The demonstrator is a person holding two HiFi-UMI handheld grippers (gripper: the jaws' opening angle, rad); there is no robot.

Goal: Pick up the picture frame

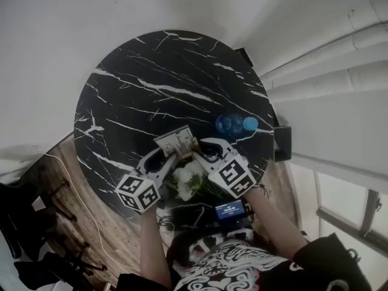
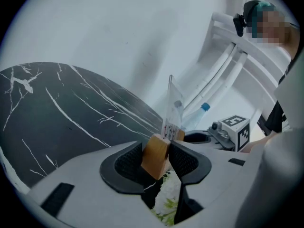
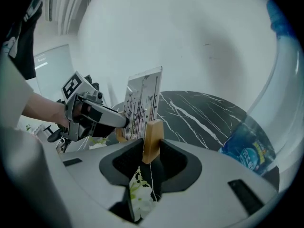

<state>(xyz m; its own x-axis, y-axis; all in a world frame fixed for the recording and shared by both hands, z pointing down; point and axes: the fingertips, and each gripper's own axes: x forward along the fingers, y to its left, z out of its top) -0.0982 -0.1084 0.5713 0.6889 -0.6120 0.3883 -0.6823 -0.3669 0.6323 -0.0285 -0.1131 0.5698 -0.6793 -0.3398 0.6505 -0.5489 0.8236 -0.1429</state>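
- The picture frame (image 1: 176,142) stood upright just below the centre of the head view, over the near part of the black marble table (image 1: 151,83).
- The left gripper (image 2: 156,152) was clenched on a wooden foot (image 2: 154,158) at one end of the frame, pads pressing both its sides.
- The right gripper (image 3: 152,148) gripped the second wooden foot (image 3: 152,137) at the other end in the same way.
- White flowers (image 1: 188,180) lay beneath the grippers, lower centre of the head view.
- A blue water bottle (image 1: 233,123) lay on the table, right of the frame.
- Whether the frame cleared the tabletop could not be told.
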